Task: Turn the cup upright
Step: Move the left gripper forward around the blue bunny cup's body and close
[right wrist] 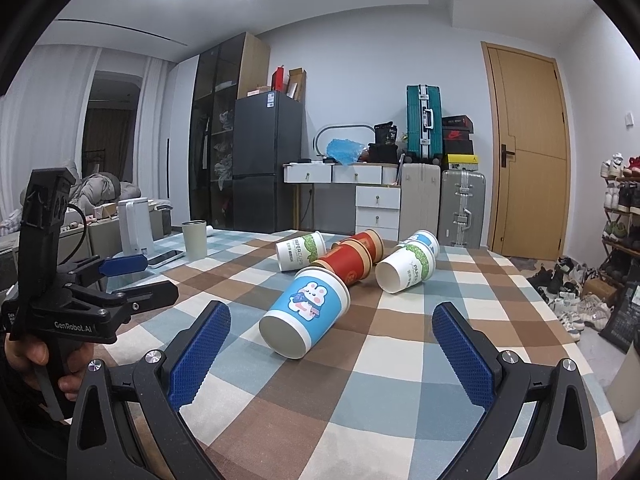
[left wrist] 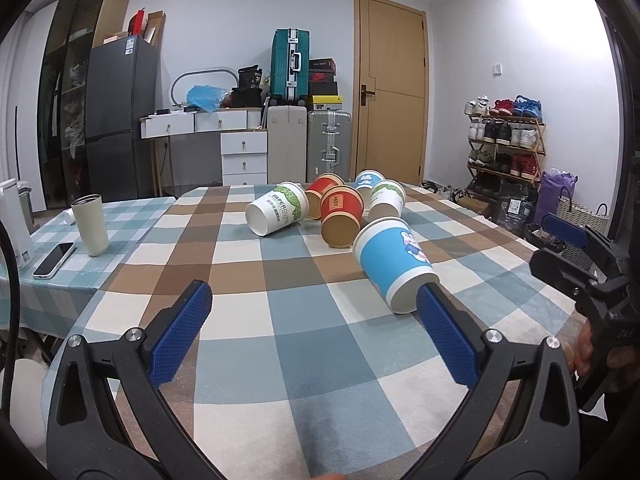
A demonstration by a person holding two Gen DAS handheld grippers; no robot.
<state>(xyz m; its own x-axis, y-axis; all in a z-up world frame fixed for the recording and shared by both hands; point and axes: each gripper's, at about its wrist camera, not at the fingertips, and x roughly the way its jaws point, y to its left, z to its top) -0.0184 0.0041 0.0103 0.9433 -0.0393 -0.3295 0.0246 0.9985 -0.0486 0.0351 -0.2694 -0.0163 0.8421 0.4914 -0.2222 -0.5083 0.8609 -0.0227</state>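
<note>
Both claws gape wide above the checked counter (right wrist: 400, 360): left claw (left wrist: 316, 312), right claw (right wrist: 332, 334). The blue bunny paper cup (right wrist: 306, 312) lies on its side just ahead, nothing gripping it.

Blue cup (right wrist: 305, 311) lies on its side on checked tablecloth (right wrist: 400, 360), base toward camera. Right gripper (right wrist: 332, 356) just before it, jaws spread wide, clear of it. Behind the blue cup: red cup (right wrist: 347, 263), two green-printed white cups (right wrist: 301, 251) (right wrist: 406, 267), all toppled. Left gripper (right wrist: 120, 280) left of the blue cup, nothing between its fingers.
</note>
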